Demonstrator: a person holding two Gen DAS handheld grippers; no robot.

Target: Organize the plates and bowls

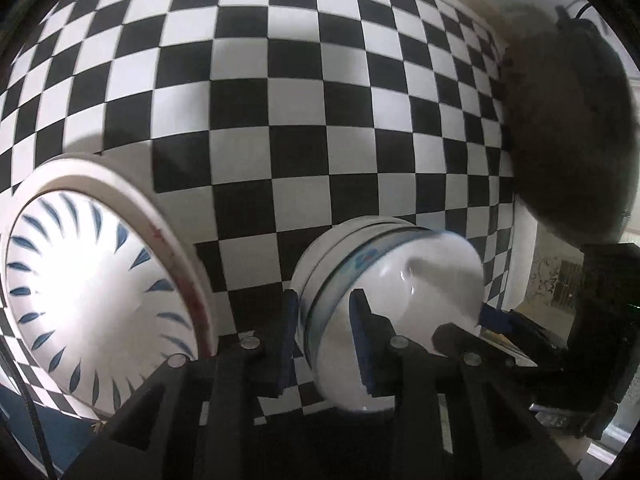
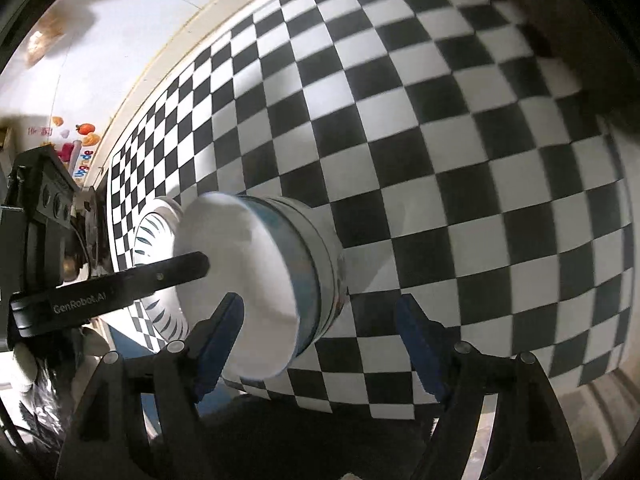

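A stack of white bowls (image 1: 420, 280) stands on the black-and-white checkered tablecloth (image 1: 280, 120); the top bowl has a blue band under its rim. My left gripper (image 1: 324, 320) straddles the near rim of the top bowl, one pad outside and one inside, with small gaps showing, so it is open. In the right wrist view, my right gripper (image 2: 320, 316) stands wide open around the same bowl stack (image 2: 240, 260), one pad over the bowl's inside and the other well clear of its outer wall. To the left lies a plate with blue leaf marks (image 1: 92, 280) on a larger white plate.
A dark round blurred object (image 1: 568, 120) sits at the cloth's right edge. The left gripper's black finger (image 2: 120, 288) reaches into the bowl in the right wrist view. The patterned plate (image 2: 152, 232) lies behind the stack there. The checkered cloth (image 2: 440, 160) stretches far and right.
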